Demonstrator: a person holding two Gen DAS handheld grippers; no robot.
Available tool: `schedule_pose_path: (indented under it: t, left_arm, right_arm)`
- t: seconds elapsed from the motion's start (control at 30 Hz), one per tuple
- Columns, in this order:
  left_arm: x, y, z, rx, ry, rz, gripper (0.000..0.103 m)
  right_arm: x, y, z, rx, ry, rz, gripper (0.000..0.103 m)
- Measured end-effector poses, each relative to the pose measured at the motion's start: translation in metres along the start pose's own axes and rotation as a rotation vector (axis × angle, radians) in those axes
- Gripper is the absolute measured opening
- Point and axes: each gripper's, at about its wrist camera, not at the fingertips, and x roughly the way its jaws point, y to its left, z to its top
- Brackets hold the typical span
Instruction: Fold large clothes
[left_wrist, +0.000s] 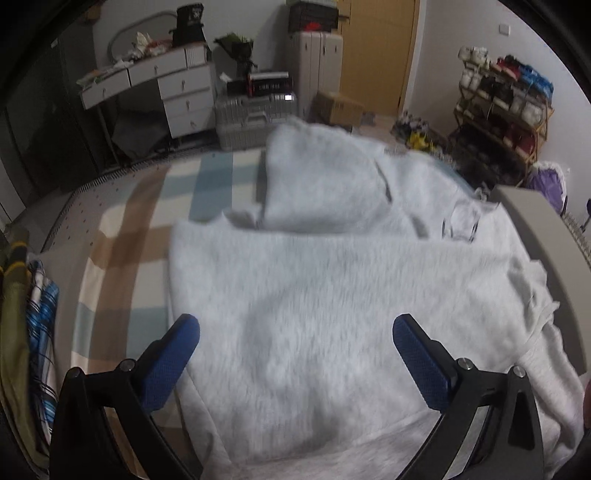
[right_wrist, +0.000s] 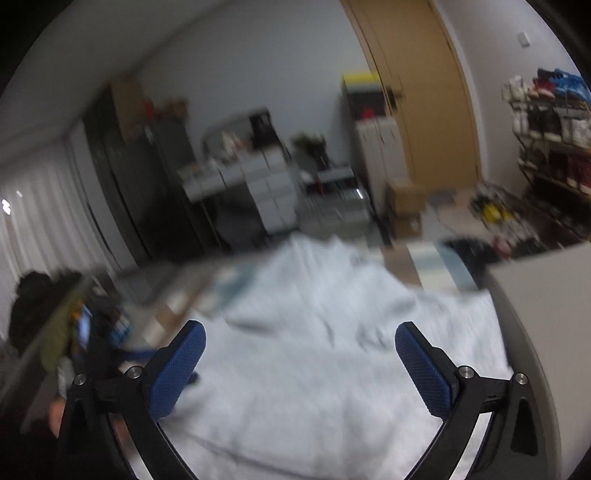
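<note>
A large light grey sweatshirt lies spread on the checked bed cover, with one part folded over its upper half. My left gripper hovers above its near portion, open, nothing between the blue pads. In the right wrist view the same garment is blurred below my right gripper, which is also open and empty. Neither gripper touches the cloth as far as I can see.
Folded striped and olive clothes lie at the bed's left edge. A grey headboard or panel borders the right side. Beyond the bed stand a white drawer desk, a grey case, a cardboard box and a shoe rack.
</note>
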Motion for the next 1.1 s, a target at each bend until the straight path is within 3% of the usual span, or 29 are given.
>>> schedule_pose_path:
  t: [0.1,0.17,0.3,0.4,0.5,0.57,0.63,0.73,0.83,0.97,1.1]
  left_arm:
    - [-0.005,0.002,0.006,-0.043,-0.044,-0.019,0.102]
    - [-0.003,0.006,0.017,-0.047,-0.060,-0.012,0.102]
    - [-0.007,0.005,0.054,0.012,-0.136,0.043,0.102]
    - [0.019,0.019,0.101,-0.007,-0.127,0.000,0.102]
    - [0.065,0.033,0.144,-0.043,-0.060,-0.054,0.102]
    - [0.100,0.039,0.170,-0.075,-0.010,-0.023,0.102]
    - [0.137,0.045,0.189,-0.139,0.066,-0.048,0.102]
    - [0.181,0.043,0.213,-0.202,0.139,-0.034,0.102]
    - [0.221,0.032,0.229,-0.208,0.203,0.015,0.102]
    - [0.262,0.023,0.240,-0.140,0.260,0.125,0.102]
    - [0.284,0.025,0.244,-0.129,0.263,0.137,0.096]
  right_arm:
    - [0.010,0.002,0.018,0.004,-0.139,-0.006,0.103]
    - [0.017,0.008,0.016,-0.010,-0.162,-0.105,0.103]
    - [0.046,-0.002,-0.024,-0.064,-0.264,-0.285,0.103]
    - [0.043,-0.009,-0.046,-0.072,-0.373,-0.300,0.103]
    - [0.027,-0.011,-0.055,-0.098,-0.490,-0.232,0.103]
    - [0.019,-0.010,-0.053,-0.110,-0.513,-0.192,0.103]
    - [0.007,-0.007,-0.055,-0.112,-0.535,-0.185,0.103]
    - [-0.004,-0.003,-0.049,-0.105,-0.507,-0.162,0.103]
    - [-0.013,0.003,-0.043,-0.107,-0.498,-0.170,0.103]
    - [-0.023,0.002,-0.042,-0.088,-0.472,-0.155,0.103]
    - [-0.022,-0.003,-0.043,-0.049,-0.435,-0.134,0.103]
